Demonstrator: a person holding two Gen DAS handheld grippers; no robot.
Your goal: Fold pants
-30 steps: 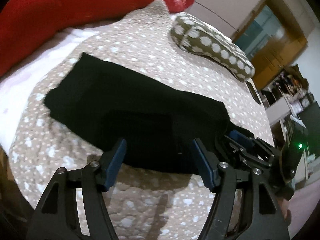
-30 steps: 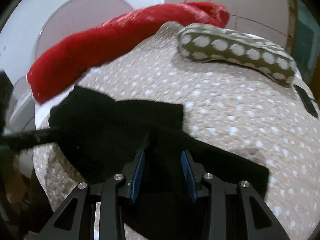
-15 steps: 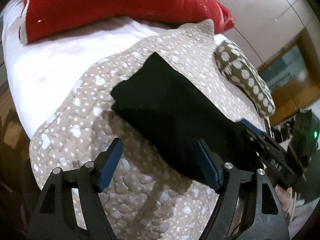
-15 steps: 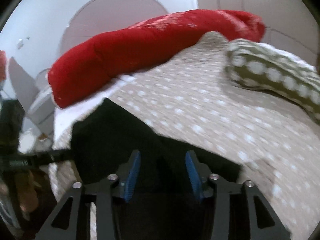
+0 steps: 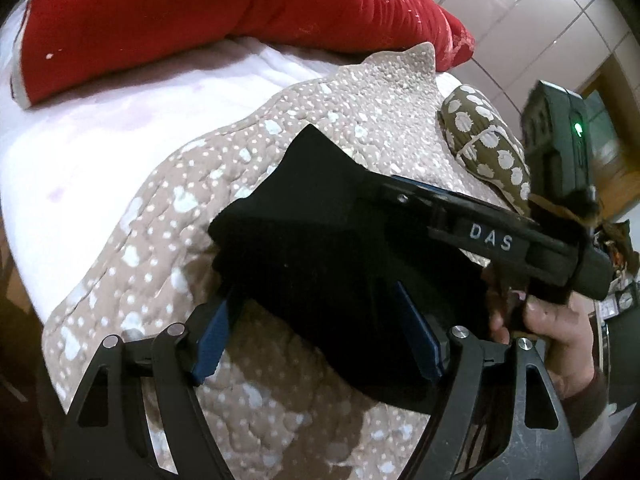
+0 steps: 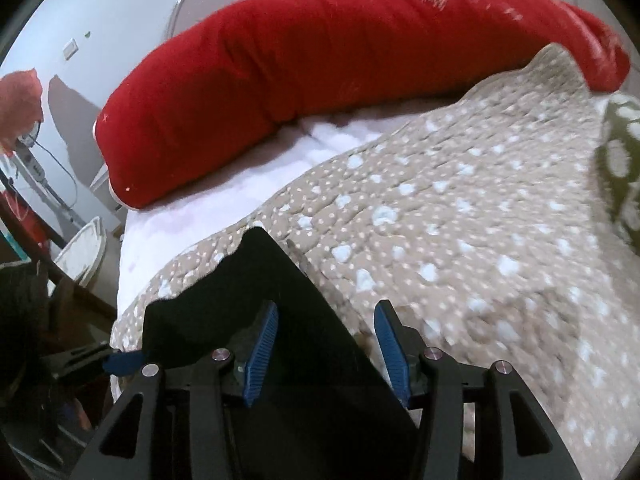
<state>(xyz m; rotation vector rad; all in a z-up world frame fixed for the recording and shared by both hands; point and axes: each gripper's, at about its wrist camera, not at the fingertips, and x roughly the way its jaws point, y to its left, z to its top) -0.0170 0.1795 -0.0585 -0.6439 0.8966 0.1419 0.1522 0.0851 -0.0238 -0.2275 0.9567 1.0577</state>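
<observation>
A: At the bottom of the left view, the left gripper point(image 5: 320, 336) stands wide around the black pants' point(image 5: 332, 248) folded edge, gripping nothing.

B: The right gripper point(image 6: 326, 354) is spread too, cloth between its fingers, on the spotted quilt point(image 6: 480, 220).

A: Risk: a careless withdrawal snags a layer and undoes the fold, frame centre.
</observation>
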